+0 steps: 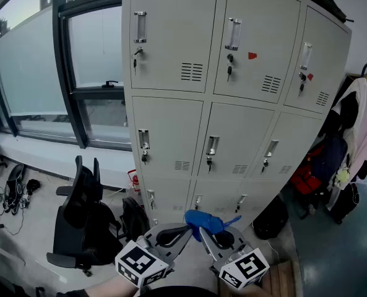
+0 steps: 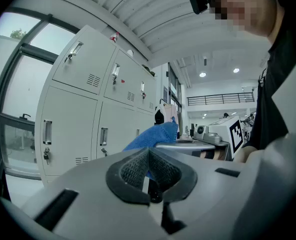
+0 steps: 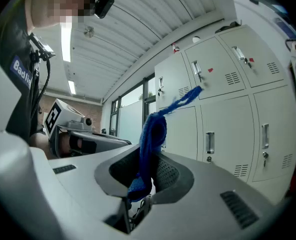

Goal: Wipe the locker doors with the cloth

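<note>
Cloth [image 1: 205, 220] sits at 6 o'clock in the head view, low and in front of the lockers [image 1: 233, 104], apart from every door. Right gripper [image 1: 205, 234] has its fingers clenched on it. The right gripper view shows the blue fabric pinched between the pads, with a bunch and a loose strand standing up above them. It is probably gripped by one end so the free bulk can meet a door.

Left gripper [image 1: 184, 231] points in from 7 o'clock, tip close beside the cloth. Its fingers are pressed together, and the left gripper view shows nothing clamped; the blue there seems to lie behind the pads. It looks parked near, maybe to help spread the cloth.

Wiping is not begun by the look of it, since there is no door contact.

Hard to see:
- The bottom row of doors is partly covered by the grippers and cloth.
- The hands are cut off at the bottom edge.
- The size of the cloth is unclear because it is bunched.
- I can't tell whether the left tip touches the cloth.

Chair [image 1: 78, 221] is at 8 o'clock, and hanging clothes [image 1: 356, 129] are at 3 o'clock.
</note>
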